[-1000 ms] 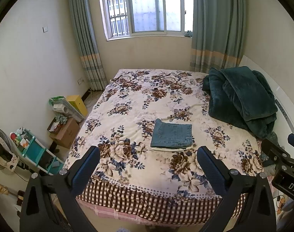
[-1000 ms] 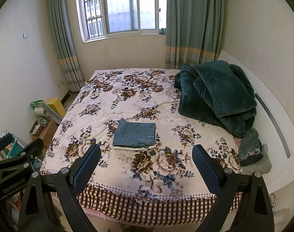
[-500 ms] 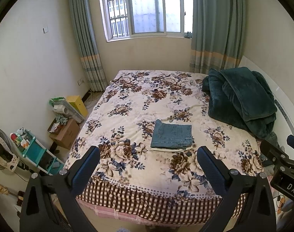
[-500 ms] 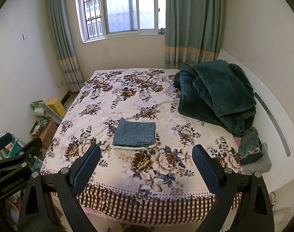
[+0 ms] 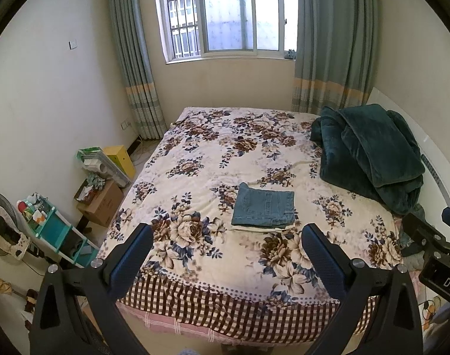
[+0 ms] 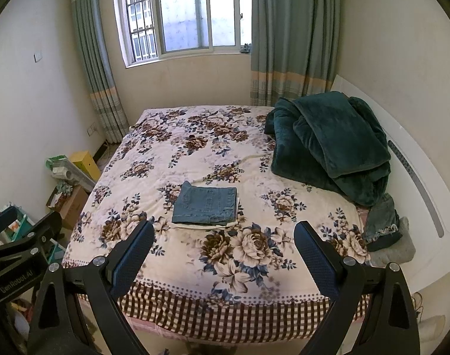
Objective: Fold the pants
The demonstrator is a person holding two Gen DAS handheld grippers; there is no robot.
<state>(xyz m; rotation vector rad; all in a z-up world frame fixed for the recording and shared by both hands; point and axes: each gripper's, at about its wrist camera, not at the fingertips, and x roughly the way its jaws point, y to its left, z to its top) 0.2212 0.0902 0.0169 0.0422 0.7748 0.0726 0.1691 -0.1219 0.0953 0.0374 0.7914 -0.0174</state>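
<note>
A pair of blue denim pants (image 5: 264, 208) lies folded into a neat rectangle on top of a folded white cloth, on the floral bedspread (image 5: 213, 159). In the right wrist view the same pants (image 6: 206, 206) lie near the bed's middle. My left gripper (image 5: 227, 254) is open and held back above the foot of the bed, well short of the pants, with nothing between its fingers. My right gripper (image 6: 223, 250) is open too, empty, at a like distance. Each gripper's body shows at the edge of the other's view.
A heaped dark green blanket (image 5: 369, 153) fills the bed's far right, against a white headboard (image 6: 414, 177). More denim and a grey cloth (image 6: 384, 224) lie at the bed's right edge. Boxes (image 5: 102, 201), a teal shelf (image 5: 51, 230) and a fan stand on the floor to the left.
Both views have shifted only slightly; the bed sits a touch lower in frame. The pants and both open grippers look unchanged.
</note>
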